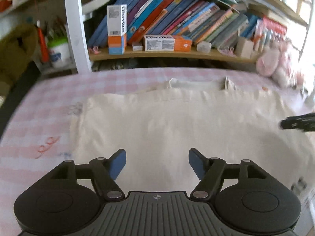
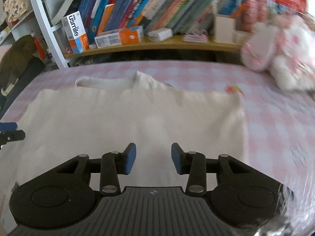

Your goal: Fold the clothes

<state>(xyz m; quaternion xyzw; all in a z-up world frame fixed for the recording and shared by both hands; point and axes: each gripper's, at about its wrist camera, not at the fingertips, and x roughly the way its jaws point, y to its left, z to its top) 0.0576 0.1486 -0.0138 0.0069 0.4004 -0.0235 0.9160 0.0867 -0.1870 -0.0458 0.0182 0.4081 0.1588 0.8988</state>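
A soft cream shirt [image 1: 177,122] lies flat on the bed, folded into a wide block, with a white collar edge [image 2: 110,82] poking out at the far side. The cloth looks smooth with a few gentle wrinkles. Under it is a pink and white checked sheet [image 1: 49,98].

The left gripper [image 1: 157,162] hangs over the near part of the shirt. Its blue pads [image 1: 118,163] are wide apart and hold nothing. The right gripper [image 2: 153,157] is over the shirt too, its pads a bit closer together, also with nothing in them.

Behind the bed is a wooden shelf [image 2: 157,44] full of leaning books [image 1: 177,19] and some toothpaste boxes [image 1: 159,42]. A fluffy pink and white stuffed toy [image 2: 279,57] sits at the far right corner.
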